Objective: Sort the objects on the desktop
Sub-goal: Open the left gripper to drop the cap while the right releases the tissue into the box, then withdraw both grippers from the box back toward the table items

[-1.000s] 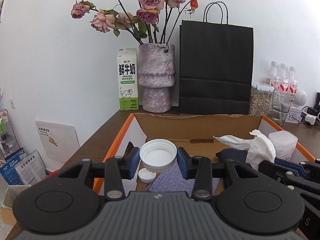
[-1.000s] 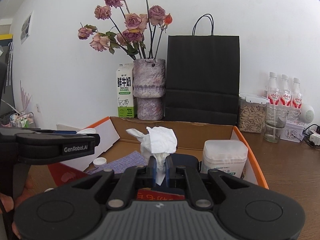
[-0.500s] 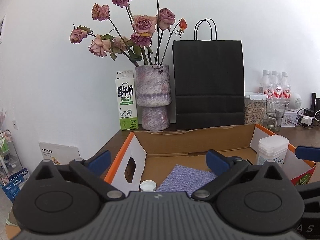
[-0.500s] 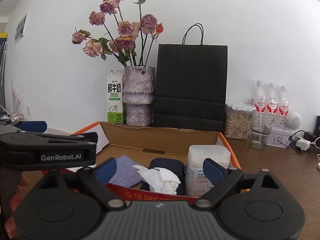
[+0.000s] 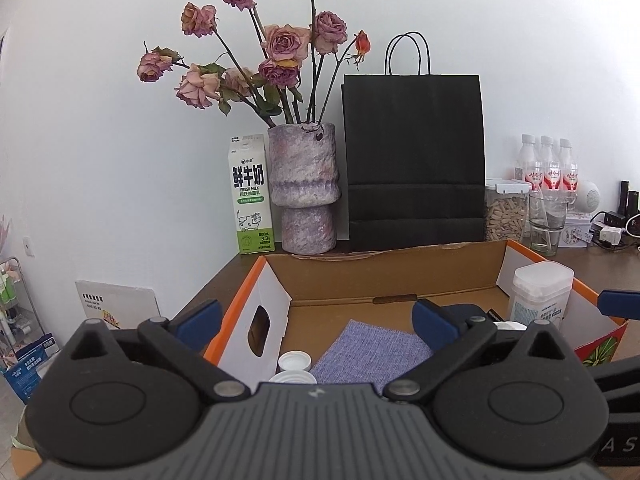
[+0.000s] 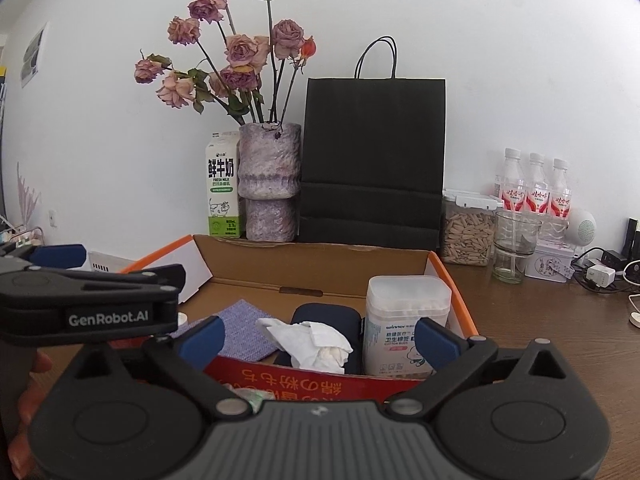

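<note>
Item: cardboard box (image 6: 320, 264) holding crumpled tissue (image 6: 316, 344), purple cloth (image 6: 244, 332), cotton-bud tub (image 6: 404, 320), white lids (image 5: 294, 362). Left gripper (image 5: 316, 320) spread wide, empty; right gripper (image 6: 318, 338) opening, nothing clasped. Risk: the light tissue, seemingly perched on a dark case (image 6: 328, 314), may snag on a withdrawing finger.

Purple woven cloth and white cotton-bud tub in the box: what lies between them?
In the right wrist view, a crumpled white tissue on a dark blue case lies between the purple woven cloth and the white cotton-bud tub.

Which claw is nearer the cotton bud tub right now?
Right. The right claw stands open just before the cotton bud tub; the left claw is off to its left, over the purple cloth.
</note>
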The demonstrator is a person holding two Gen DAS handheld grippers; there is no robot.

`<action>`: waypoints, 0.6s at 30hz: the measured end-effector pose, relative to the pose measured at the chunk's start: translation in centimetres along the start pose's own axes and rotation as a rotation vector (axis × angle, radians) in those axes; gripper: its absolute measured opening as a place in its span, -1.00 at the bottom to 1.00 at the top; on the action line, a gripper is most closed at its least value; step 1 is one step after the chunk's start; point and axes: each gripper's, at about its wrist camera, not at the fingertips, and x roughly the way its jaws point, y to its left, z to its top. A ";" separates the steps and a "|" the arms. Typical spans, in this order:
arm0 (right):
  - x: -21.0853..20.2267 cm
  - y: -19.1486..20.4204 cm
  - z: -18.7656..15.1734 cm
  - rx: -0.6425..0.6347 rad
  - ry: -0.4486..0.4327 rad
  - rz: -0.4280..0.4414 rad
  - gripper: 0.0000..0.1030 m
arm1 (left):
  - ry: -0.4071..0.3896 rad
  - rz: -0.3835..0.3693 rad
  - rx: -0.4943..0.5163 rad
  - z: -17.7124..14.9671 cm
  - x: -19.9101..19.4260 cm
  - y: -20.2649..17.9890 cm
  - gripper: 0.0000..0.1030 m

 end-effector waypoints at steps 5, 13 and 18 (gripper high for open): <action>-0.6 -0.3 0.0 0.016 0.005 0.013 0.98 | -0.017 -0.008 -0.014 -0.1 -0.5 0.5 1.00; -1.8 -1.1 -0.3 0.016 -0.012 0.008 1.00 | 0.005 0.006 -0.039 -0.5 -0.6 1.6 1.00; -2.2 -1.4 -1.0 0.000 -0.010 0.004 1.00 | 0.015 0.018 -0.061 -1.0 -1.0 2.7 1.00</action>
